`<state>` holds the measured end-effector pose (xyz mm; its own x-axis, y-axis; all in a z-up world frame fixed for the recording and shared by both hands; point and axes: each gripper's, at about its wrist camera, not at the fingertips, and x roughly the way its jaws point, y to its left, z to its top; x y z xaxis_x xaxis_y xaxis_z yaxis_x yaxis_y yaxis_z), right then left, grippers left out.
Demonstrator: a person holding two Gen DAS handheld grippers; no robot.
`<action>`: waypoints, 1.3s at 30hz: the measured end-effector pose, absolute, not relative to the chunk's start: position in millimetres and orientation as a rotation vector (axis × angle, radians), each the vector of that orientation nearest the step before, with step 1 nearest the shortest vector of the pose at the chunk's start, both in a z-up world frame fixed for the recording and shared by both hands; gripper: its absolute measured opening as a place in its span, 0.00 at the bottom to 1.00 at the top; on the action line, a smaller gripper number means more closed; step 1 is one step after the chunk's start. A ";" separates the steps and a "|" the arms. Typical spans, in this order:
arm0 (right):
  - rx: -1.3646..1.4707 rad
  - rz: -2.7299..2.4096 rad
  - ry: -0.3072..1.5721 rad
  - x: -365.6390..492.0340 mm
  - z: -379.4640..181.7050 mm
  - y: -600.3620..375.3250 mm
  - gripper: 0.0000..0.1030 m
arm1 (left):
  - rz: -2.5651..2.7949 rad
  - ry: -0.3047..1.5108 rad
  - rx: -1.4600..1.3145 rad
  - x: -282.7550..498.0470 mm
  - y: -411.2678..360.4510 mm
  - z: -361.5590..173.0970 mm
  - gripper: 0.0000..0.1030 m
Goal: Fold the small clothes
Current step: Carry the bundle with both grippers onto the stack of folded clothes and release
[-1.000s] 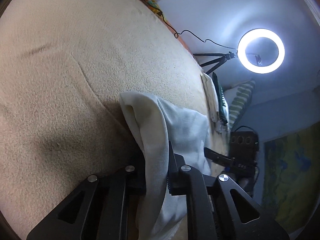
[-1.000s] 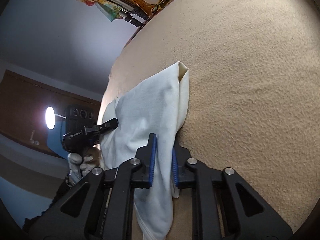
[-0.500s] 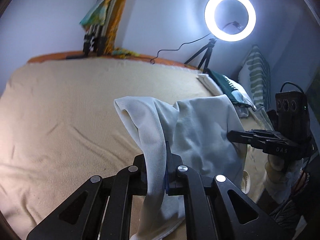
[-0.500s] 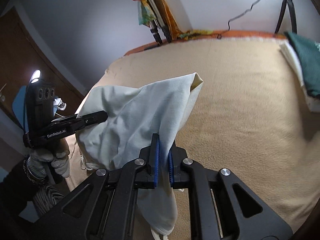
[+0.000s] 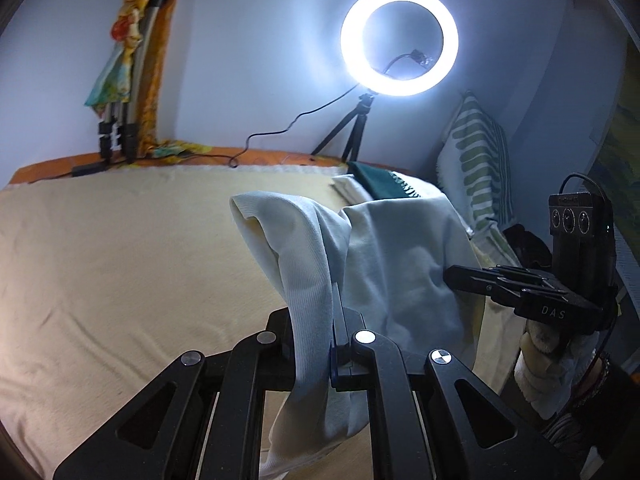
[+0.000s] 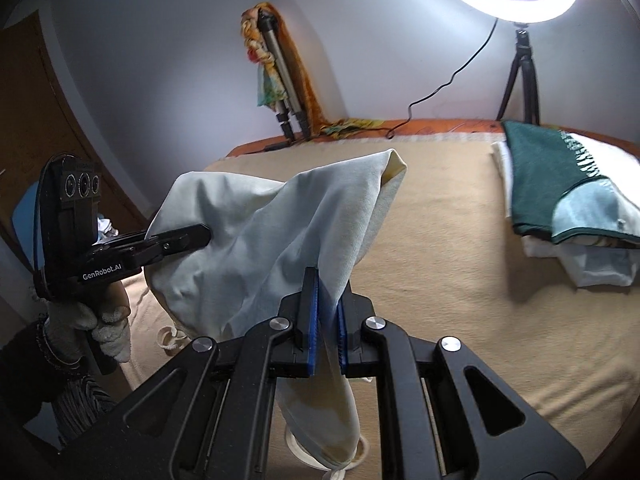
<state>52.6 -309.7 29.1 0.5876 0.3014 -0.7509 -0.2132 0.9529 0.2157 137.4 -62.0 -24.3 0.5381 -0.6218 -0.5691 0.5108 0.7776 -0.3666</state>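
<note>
A small cream-white garment [image 5: 384, 264] hangs in the air above the beige blanket [image 5: 120, 264], stretched between both grippers. My left gripper [image 5: 334, 320] is shut on one edge of it, with cloth draped over and below the jaws. My right gripper [image 6: 326, 312] is shut on the other edge, its blue pads pinching the cloth [image 6: 264, 236]. The right gripper also shows in the left wrist view [image 5: 456, 276], and the left gripper shows in the right wrist view [image 6: 200, 236]. A drawstring loop [image 6: 168, 338] dangles under the garment.
A stack of folded clothes with a dark green one on top [image 6: 560, 188] lies at the blanket's right side. A ring light on a tripod [image 5: 398, 40] stands at the far edge, with a striped pillow [image 5: 476, 168] and a folded tripod [image 5: 120, 120] by the wall.
Both grippers have lifted and tilted up, from looking down at the blanket to looking level across the bed. The garment has risen off the blanket and spread out between them.
</note>
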 end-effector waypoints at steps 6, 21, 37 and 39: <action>0.105 0.230 0.842 49.4 54.6 -352.9 0.08 | -0.730 0.725 -0.182 154.5 -105.7 -15.3 0.07; 0.034 0.013 0.769 48.3 104.3 -480.2 0.08 | -0.853 0.716 -0.163 195.1 -245.9 -2.3 0.07; -0.017 -0.121 0.761 116.4 105.2 -575.9 0.08 | -0.829 0.734 -0.128 266.1 -340.9 -12.6 0.07; -0.009 -0.129 0.769 123.4 97.9 -585.0 0.08 | -0.818 0.737 -0.125 272.6 -345.9 -17.2 0.07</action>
